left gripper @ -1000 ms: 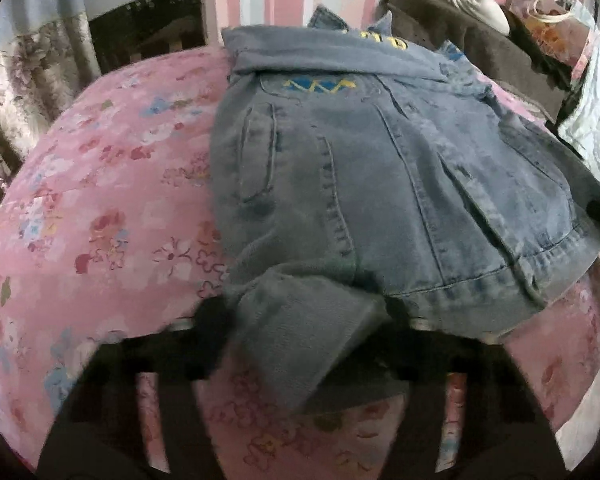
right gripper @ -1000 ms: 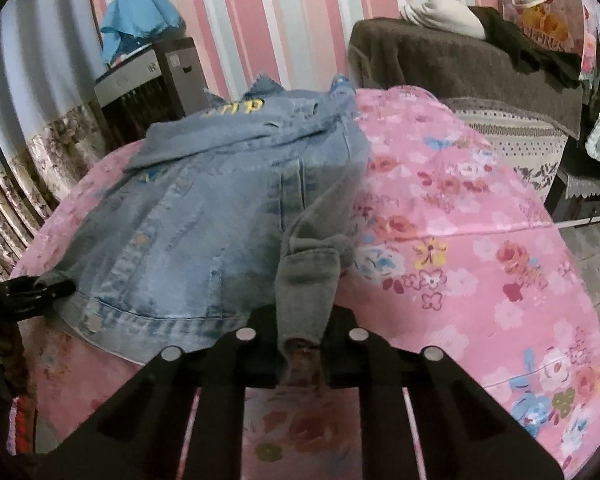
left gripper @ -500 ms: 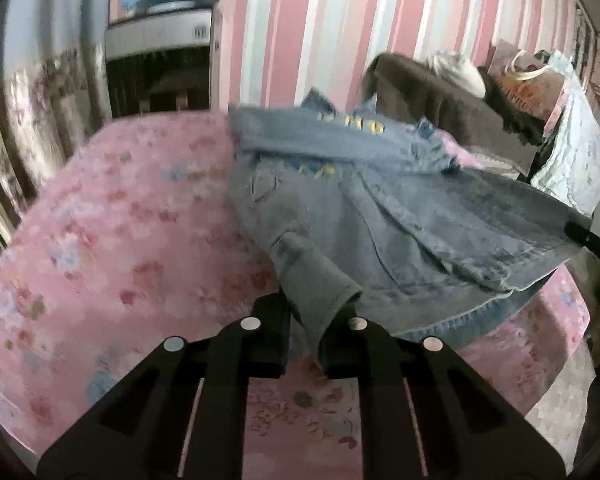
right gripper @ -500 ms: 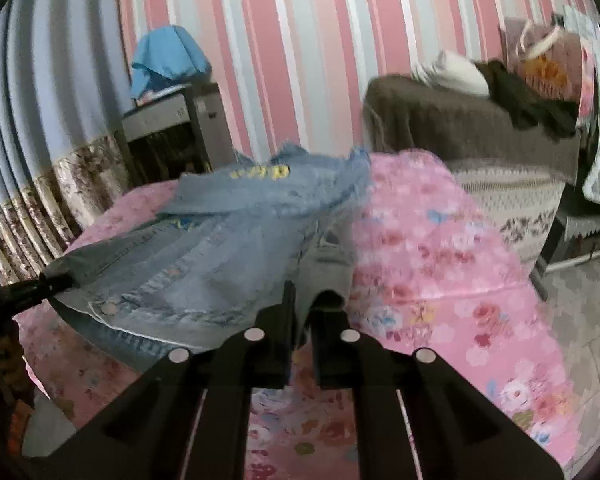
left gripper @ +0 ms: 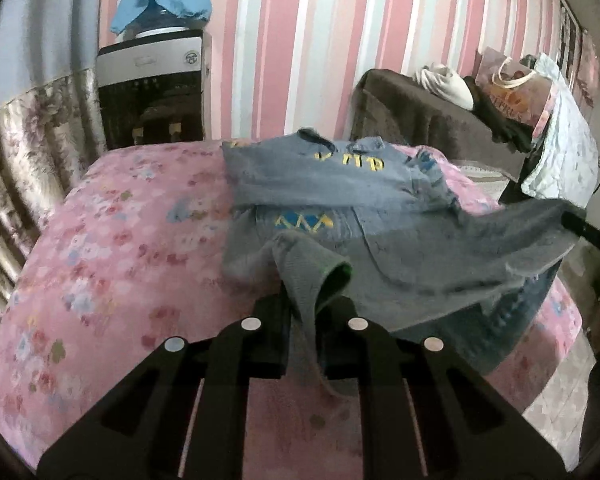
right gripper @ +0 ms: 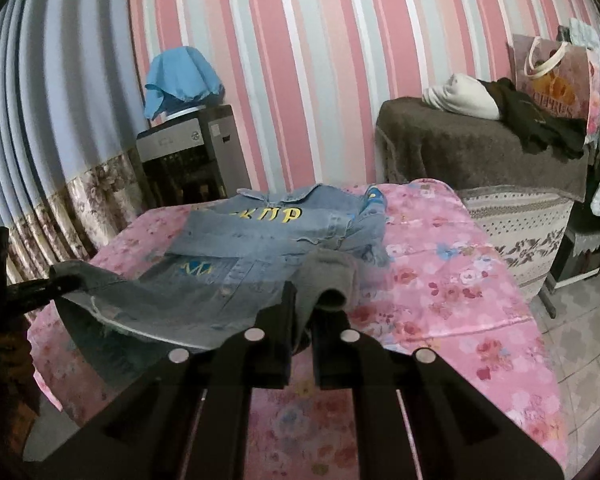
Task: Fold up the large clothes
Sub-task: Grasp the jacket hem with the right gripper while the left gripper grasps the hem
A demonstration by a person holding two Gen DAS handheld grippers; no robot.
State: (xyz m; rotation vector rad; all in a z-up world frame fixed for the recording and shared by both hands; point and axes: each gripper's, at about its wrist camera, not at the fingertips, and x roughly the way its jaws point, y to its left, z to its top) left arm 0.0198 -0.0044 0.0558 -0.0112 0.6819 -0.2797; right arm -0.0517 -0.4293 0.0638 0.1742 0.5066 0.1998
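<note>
Your left gripper (left gripper: 305,312) pinches one grey cuff of the denim jacket (left gripper: 340,196), your right gripper (right gripper: 302,316) the other; both are clamped tight. The jacket's near hem hangs raised above the pink bed (left gripper: 112,240), its collar end resting there. Open bedding lies either side. The hem's underside is hidden.
</note>
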